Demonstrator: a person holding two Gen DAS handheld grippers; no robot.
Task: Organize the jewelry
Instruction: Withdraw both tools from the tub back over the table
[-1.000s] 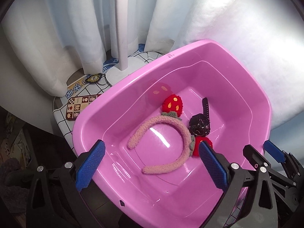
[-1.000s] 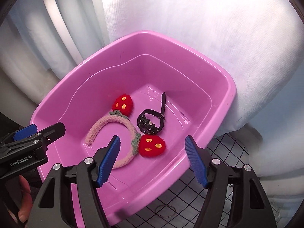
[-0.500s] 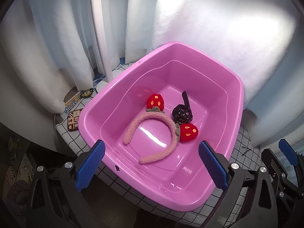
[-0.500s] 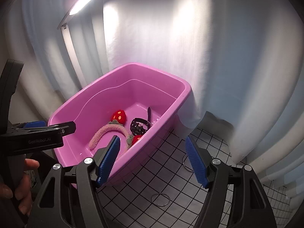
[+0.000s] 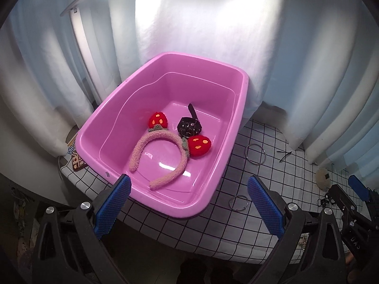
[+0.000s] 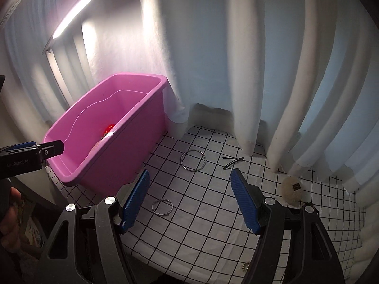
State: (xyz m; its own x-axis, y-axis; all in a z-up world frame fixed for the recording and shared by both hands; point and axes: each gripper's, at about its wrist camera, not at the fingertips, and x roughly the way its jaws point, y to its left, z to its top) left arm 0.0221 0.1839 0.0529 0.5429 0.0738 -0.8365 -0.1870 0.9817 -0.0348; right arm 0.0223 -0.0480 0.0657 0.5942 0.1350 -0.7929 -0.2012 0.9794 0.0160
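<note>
Curtain: white drapery (image 6: 272, 71) hangs behind the whole counter; a lit lamp bar (image 6: 71, 11) glows at 10 o'clock in the right wrist view.
Counter: black-on-white grid cloth (image 6: 213, 213); its near edge drops out of sight under both claws.
Basin: pink plastic tub (image 5: 233, 130) at the centre of the left wrist view, at 9 o'clock in the right wrist view, where its near wall hides most of the contents.
Headband: fuzzy pink band with two red strawberry puffs (image 5: 163, 151), lying inside the basin.
Black strap piece: studded dark item (image 5: 189, 125) inside the basin, touching the headband at 12 o'clock; too small to name exactly.
Left claw: (image 5: 188, 204) released, blue pads wide apart, holding nothing, hovering over the basin's near rim.
Right claw: (image 6: 189, 201) released, spread wide, empty, above the cloth.
Large ring: metal hoop (image 6: 193, 160) on the cloth just beside the basin.
Small ring: metal hoop (image 6: 162, 207) near the right claw's left pad.
Hair clip: thin black clip (image 6: 233, 161) at 3 o'clock from the large ring.
Cream disc: round pale item (image 6: 292, 190) with a dark label, unreadable.
Writing: "GenRobot.AI" on the left claw's body (image 6: 21, 164), faint; printed card (image 5: 74, 156) under the basin, characters unclear.
</note>
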